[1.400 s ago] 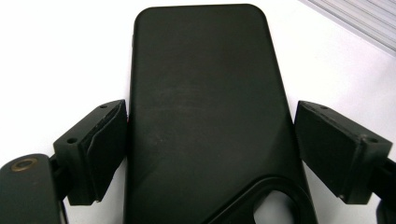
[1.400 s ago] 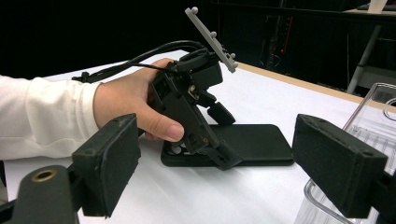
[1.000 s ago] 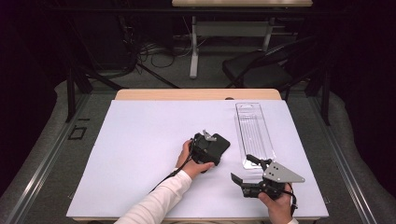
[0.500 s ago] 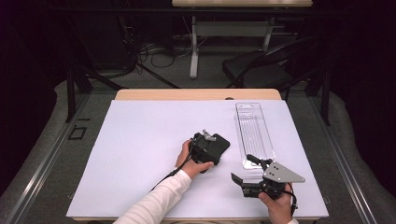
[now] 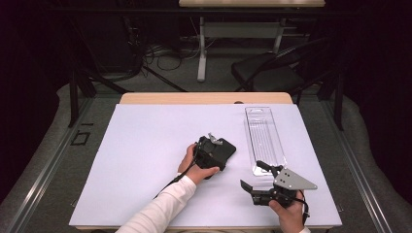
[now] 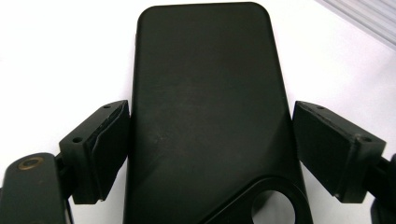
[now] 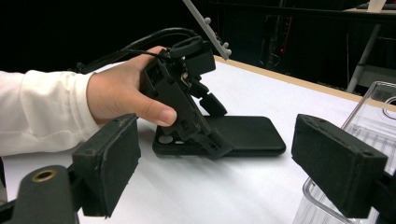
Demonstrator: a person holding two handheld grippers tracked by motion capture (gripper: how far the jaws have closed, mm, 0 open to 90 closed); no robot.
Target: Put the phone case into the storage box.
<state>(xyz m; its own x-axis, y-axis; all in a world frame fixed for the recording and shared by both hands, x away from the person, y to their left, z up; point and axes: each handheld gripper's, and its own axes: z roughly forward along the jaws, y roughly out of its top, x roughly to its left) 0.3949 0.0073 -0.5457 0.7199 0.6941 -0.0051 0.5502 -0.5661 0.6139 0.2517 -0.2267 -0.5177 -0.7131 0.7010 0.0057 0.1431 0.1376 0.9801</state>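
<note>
Matte black and flat, the phone case [image 6: 205, 107] lies face-down on the white counter [image 5: 145, 145], right of the middle and closer to the near edge than the far one. It is a slim slab with rounded corners and a smooth, faintly scuffed back. A round camera cut-out sits at the end nearest the left claw [image 6: 205, 154], inside a raised, angled band. In the right gripper view the case [image 7: 247, 133] shows a low profile with a thin side wall, resting flat on the counter.

The left claw straddles the case at its camera end — one pad touches or nearly touches one long edge, and the other stands off the opposite edge with a sliver of white between. So the jaws are wide around the case rather than clamped on it. A hand [image 7: 121, 91] in a white sleeve [image 7: 42, 109] holds this claw tilted down over it.

The right claw [image 5: 255, 177] hovers near the near right corner of the counter, jaws wide and holding nothing. Just beyond it a clear plastic tray [image 5: 265, 138] lies lengthwise toward the far edge.
</note>
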